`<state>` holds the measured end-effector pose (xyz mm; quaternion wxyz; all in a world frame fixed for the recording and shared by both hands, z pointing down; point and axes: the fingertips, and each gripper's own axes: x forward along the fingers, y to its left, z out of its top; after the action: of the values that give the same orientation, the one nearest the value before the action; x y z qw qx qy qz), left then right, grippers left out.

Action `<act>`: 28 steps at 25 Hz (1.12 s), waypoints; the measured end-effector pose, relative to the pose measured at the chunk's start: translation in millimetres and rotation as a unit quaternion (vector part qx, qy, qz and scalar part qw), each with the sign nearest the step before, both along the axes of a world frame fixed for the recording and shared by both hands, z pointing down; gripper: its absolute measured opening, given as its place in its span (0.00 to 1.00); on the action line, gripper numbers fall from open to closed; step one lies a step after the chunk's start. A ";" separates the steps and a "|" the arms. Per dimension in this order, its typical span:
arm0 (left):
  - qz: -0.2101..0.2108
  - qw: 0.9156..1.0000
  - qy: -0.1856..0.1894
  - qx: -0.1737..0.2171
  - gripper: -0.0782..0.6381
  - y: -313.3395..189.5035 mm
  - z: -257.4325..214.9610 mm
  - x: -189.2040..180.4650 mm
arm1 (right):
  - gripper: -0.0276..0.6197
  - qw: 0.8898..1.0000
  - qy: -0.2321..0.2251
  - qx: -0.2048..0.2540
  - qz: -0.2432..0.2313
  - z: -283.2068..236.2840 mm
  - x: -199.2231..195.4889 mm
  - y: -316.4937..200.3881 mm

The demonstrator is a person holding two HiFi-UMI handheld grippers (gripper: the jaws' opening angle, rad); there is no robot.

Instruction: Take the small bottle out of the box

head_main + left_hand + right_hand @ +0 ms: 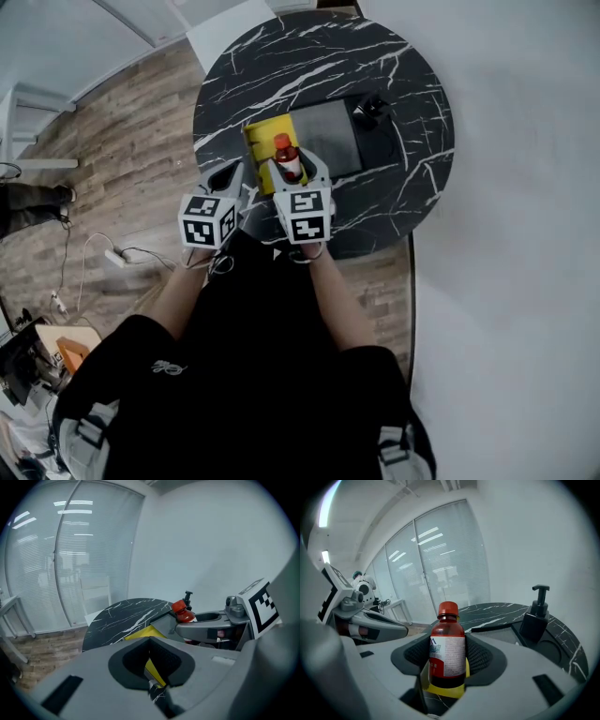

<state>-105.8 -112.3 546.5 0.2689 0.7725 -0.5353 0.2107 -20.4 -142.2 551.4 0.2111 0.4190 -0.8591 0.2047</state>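
Right claw [448, 665] is pinching the small bottle [447, 651], red cap up, just above the yellow box [262, 142] on the tabletop [398, 80]. Left claw [151, 679] sits beside it, pressed together on nothing.

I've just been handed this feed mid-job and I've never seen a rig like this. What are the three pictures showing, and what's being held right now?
There is no robot here: a person holds a two-jaw gripper in each hand. The head view looks down from a camera on the person's head. Each gripper view looks along that gripper's own jaws. The marker cubes are part of the grippers. On the round black marble table are a yellow box, a grey mat and a black pump dispenser. The right gripper is closed on the small bottle, which is red-capped, upright and over the box. The left gripper has its jaws nearly together and seems to pinch the box's edge.
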 end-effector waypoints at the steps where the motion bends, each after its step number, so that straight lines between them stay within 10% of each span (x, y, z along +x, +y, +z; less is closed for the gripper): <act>1: -0.003 1.000 0.000 0.004 0.11 1.5 -2.6 1.4 | 0.37 1.000 -0.002 0.006 0.000 -3.4 1.5 0.7; 28: -0.028 0.987 0.008 0.161 0.11 21.2 -126.7 42.8 | 0.37 0.981 -0.069 0.182 -0.011 -149.7 43.4 28.4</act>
<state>-63.0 -91.1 419.8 0.1512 0.7923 -0.5812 0.1078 23.0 -113.8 401.7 0.0742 0.4260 -0.8989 0.0711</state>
